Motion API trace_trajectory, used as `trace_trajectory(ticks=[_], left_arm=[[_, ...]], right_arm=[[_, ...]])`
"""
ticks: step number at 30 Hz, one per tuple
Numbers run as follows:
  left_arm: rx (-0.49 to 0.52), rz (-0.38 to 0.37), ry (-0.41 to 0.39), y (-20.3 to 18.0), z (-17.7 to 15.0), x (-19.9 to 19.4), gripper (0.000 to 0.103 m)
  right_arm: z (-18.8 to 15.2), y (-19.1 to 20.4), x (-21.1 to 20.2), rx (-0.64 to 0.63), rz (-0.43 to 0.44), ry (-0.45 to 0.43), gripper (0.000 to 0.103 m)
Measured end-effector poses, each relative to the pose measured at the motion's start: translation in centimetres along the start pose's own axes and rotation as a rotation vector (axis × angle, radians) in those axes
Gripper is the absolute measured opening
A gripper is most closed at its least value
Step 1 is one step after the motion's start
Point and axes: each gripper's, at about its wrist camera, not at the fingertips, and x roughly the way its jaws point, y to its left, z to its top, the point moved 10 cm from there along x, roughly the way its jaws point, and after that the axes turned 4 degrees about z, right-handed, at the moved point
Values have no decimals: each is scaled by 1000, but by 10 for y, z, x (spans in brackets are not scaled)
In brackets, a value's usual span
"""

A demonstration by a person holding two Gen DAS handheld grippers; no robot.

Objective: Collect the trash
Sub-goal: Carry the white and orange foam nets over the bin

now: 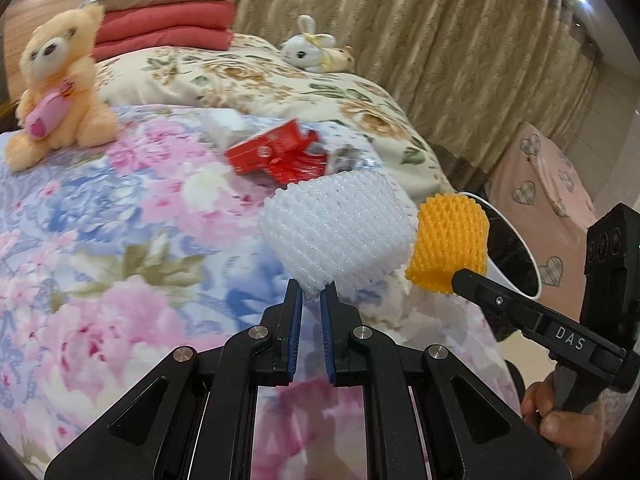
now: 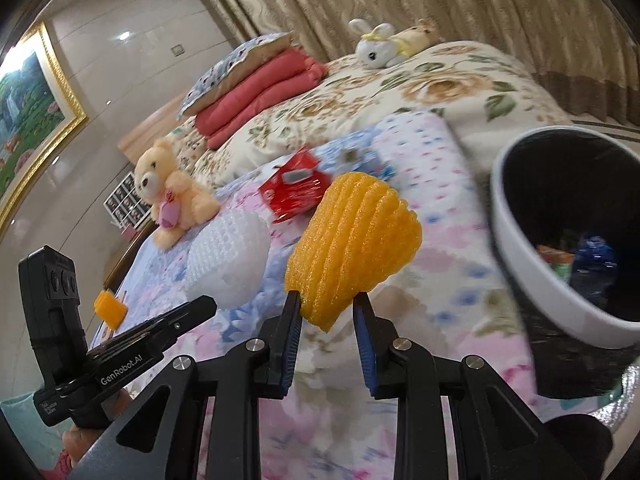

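My left gripper [image 1: 311, 293] is shut on a white foam net sleeve [image 1: 334, 226] and holds it above the flowered bed cover. My right gripper [image 2: 326, 302] is shut on a yellow foam net sleeve [image 2: 352, 244], which also shows in the left wrist view [image 1: 450, 242] next to the white one [image 2: 230, 260]. A white trash bin [image 2: 516, 248] with a dark liner holds some rubbish at the right, beside the bed; its rim shows in the left wrist view [image 1: 516, 240]. A red crumpled package [image 1: 276, 150] lies on the bed behind the sleeves, also in the right wrist view [image 2: 294, 190].
A peach teddy bear [image 1: 60, 84] sits on the bed at the left. Folded red blankets [image 1: 164, 28] and a white bunny toy [image 1: 310, 48] lie further back. A small orange piece [image 2: 110, 309] lies near the bed's edge. Curtains hang behind. A pink covered object [image 1: 548, 200] stands past the bin.
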Motion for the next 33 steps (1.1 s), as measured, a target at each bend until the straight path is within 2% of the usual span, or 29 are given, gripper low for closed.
trace_trajectory(ticks=[18, 33], left_arm=[[135, -101, 15, -97, 3, 12, 9], [218, -147, 36, -152, 4, 26, 9]], right_arm=[[11, -68, -69, 74, -96, -97, 26], [16, -112, -95, 130, -150, -133, 26]])
